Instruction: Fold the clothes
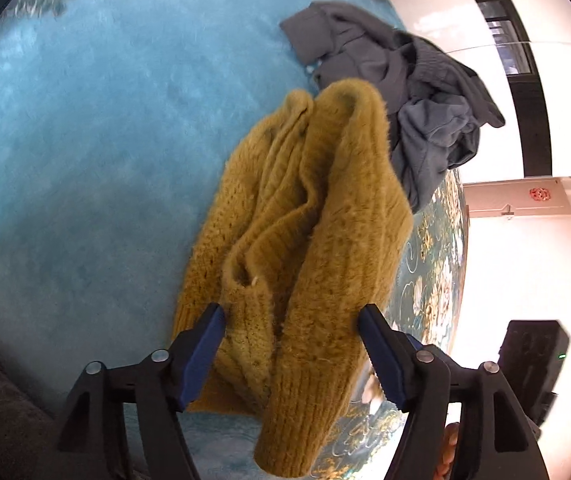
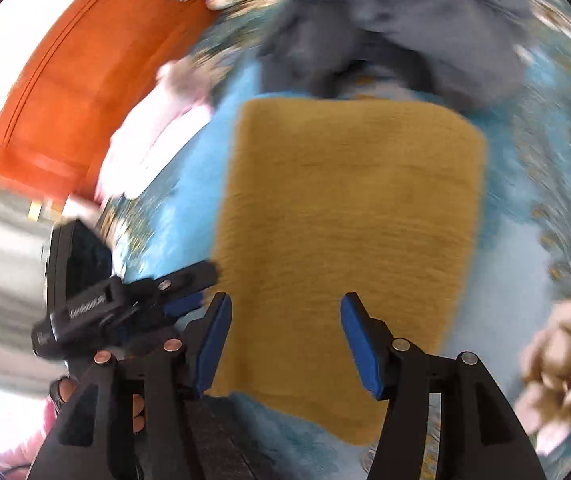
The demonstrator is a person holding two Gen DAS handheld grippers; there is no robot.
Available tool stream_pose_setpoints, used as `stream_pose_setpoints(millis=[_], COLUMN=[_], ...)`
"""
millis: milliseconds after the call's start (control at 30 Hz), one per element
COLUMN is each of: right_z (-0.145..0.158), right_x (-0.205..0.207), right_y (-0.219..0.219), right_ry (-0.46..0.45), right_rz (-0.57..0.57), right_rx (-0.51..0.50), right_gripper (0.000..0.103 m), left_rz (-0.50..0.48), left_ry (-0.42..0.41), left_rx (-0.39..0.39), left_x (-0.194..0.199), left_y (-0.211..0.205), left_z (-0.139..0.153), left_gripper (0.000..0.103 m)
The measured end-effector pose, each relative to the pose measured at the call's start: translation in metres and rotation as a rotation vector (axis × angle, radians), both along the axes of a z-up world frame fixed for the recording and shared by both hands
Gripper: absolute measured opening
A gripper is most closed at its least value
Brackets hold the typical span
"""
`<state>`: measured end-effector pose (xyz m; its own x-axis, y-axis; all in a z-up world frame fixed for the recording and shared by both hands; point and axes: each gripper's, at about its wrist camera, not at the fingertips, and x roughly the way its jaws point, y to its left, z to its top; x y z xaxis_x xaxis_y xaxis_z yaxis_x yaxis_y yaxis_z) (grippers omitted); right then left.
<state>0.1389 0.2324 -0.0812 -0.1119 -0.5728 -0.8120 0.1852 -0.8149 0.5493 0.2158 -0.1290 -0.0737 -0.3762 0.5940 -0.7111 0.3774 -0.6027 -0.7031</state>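
Left tongs [image 1: 291,322]: wide open, the mustard sweater [image 1: 305,248] between the fingers, not pinched.
Right tongs [image 2: 285,314]: wide open, holding nothing, above the sweater [image 2: 345,240].
Sweater: on the blue blanket [image 1: 85,140].
Grey clothes [image 1: 405,92]: heaped just behind the sweater.

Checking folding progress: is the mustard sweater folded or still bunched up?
Folded: the right wrist view shows the sweater as a flat rectangle on the blue rug; the left view shows doubled layers.
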Motion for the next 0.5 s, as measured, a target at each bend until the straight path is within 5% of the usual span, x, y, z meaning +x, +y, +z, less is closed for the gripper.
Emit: stream_pose_setpoints(millis=[333,500], right_z=[-0.021,-0.019], right_x=[0.001,0.000], right_y=[0.019,0.018], right_ry=[-0.091,-0.088], right_rz=[-0.074,-0.076], right_rx=[-0.026,-0.024], right_gripper=[0.058,0.058], left_rz=[-0.083,-0.038], left_ry=[0.054,-0.027], left_rx=[-0.048,-0.082], left_x=[-0.010,-0.008], left_y=[0.023,0.017], left_z=[0.011,-0.002], left_gripper=[0.086,0.084])
